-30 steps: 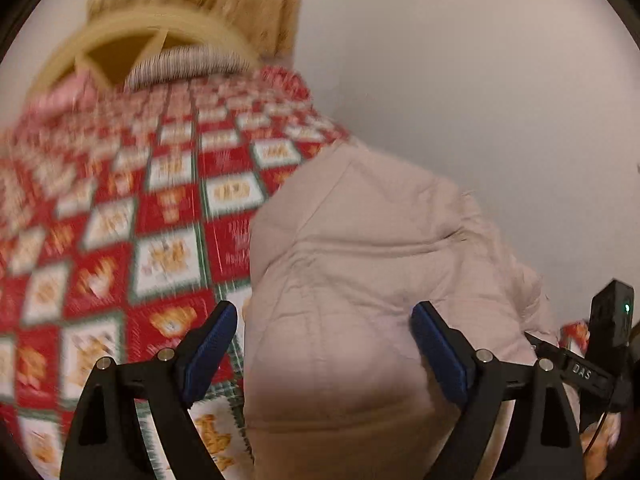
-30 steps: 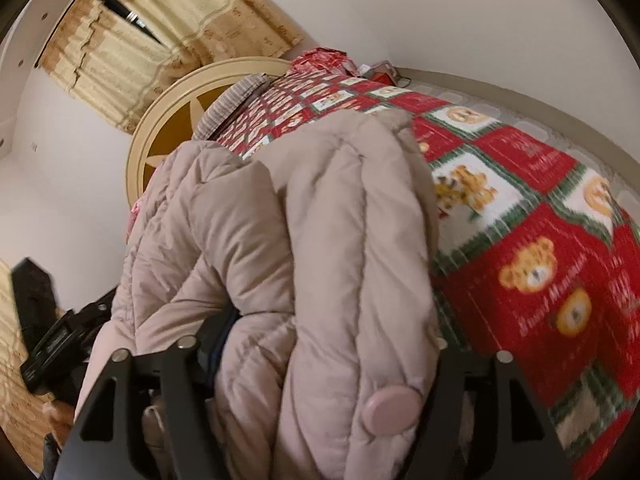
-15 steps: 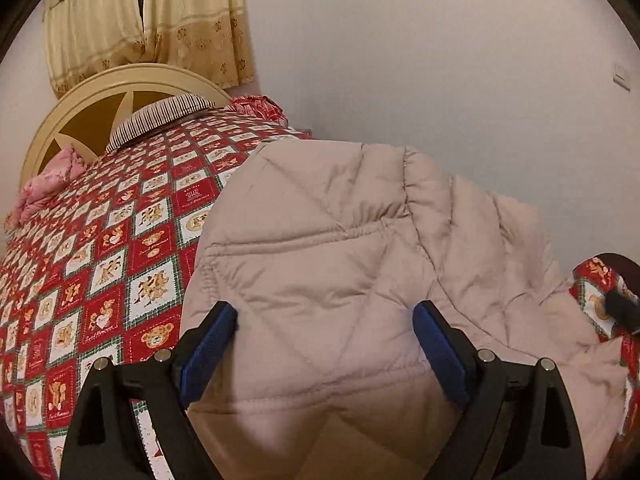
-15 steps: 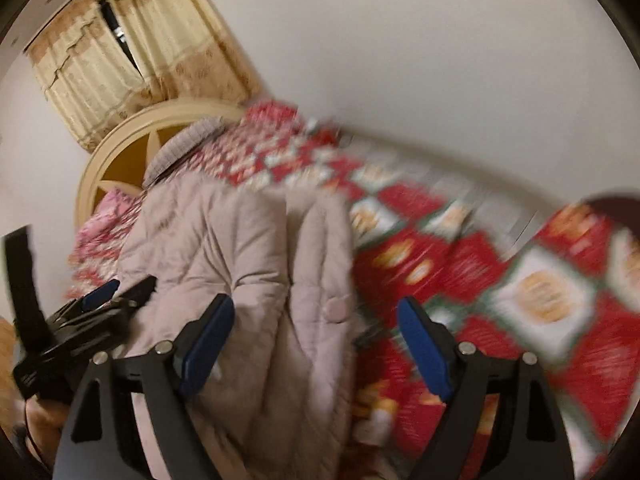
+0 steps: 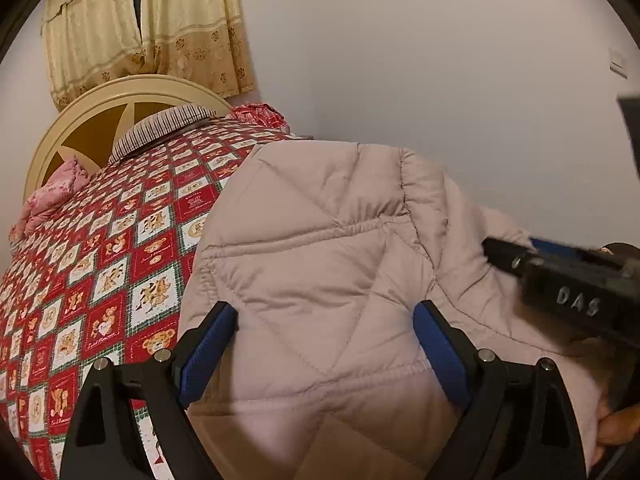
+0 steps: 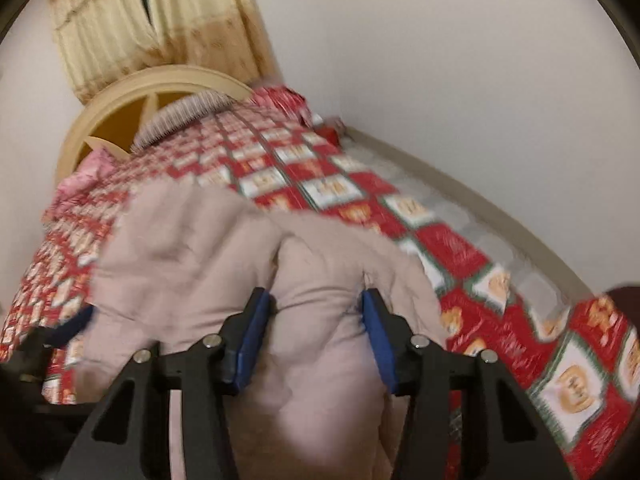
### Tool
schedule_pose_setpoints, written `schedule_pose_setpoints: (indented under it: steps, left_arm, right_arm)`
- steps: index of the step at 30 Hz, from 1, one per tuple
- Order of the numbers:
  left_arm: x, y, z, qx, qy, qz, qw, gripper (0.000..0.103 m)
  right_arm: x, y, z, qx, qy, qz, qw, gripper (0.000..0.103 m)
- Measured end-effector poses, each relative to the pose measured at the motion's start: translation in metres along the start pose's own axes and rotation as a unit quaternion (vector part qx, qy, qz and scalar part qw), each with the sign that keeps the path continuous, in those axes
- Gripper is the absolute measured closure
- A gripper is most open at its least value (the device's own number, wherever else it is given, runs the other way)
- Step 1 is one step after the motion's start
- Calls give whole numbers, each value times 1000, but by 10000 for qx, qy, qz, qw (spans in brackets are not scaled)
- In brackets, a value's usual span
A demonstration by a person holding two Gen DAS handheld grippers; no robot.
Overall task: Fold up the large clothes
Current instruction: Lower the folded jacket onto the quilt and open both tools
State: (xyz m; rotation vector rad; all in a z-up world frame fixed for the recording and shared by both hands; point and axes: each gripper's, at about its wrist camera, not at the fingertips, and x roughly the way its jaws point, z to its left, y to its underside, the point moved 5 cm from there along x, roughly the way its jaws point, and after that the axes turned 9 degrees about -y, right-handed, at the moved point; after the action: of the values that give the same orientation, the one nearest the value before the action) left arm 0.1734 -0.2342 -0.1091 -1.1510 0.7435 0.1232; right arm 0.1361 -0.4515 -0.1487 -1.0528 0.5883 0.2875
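Observation:
A pink quilted jacket (image 5: pixel 320 248) lies bunched on the red teddy-bear bedspread (image 5: pixel 100 260). My left gripper (image 5: pixel 324 312) hovers wide open over the jacket's near end, whose padding spans the gap beneath the blue pads (image 5: pixel 208 352) without being squeezed. In the right wrist view my right gripper (image 6: pixel 316 300) has a puffy fold of the jacket (image 6: pixel 312 320) between its pads (image 6: pixel 252 340); the jaws are closing and dent the fabric on both sides. The right gripper's body (image 5: pixel 560 276) shows blurred at the right of the left wrist view.
A cream round headboard (image 5: pixel 120 96), a striped pillow (image 5: pixel 160 128) and a pink cloth (image 5: pixel 56 196) sit at the bed's far end under yellow curtains (image 5: pixel 140 28). A white wall runs along the bed's right side. A hand (image 5: pixel 616 428) shows at the lower right.
My right gripper let go of the jacket bundle, pulled back with its jaws wide, then came down narrower on a fold. The left gripper rolled and shifted so the jacket fills its gap.

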Motion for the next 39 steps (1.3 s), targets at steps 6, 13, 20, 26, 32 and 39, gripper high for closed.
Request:
schedule_pose_setpoints:
  steps: [6, 13, 20, 26, 32, 39]
  left_arm:
    - [6, 3, -8, 86, -7, -231, 9997, 10]
    - [26, 3, -5, -70, 149, -187, 9997, 10]
    - [47, -1, -5, -117, 313, -61, 9994, 8]
    - [36, 6, -4, -13, 47, -107, 9999, 8]
    - [-11, 28, 14, -300, 356, 56, 9989, 7]
    - [-63, 64, 48, -392, 221, 393, 9982, 7]
  right_arm:
    - [3, 18, -10, 217, 8, -34, 9998, 41]
    - [13, 19, -5, 81, 491, 89, 9987, 37]
    - [23, 14, -11, 220, 595, 236, 9977, 35]
    - [21, 15, -4, 0, 840, 232, 9962, 30]
    - [15, 15, -3, -134, 1144, 143, 9932, 20]
    - [-6, 15, -1, -185, 1782, 96, 9838, 3]
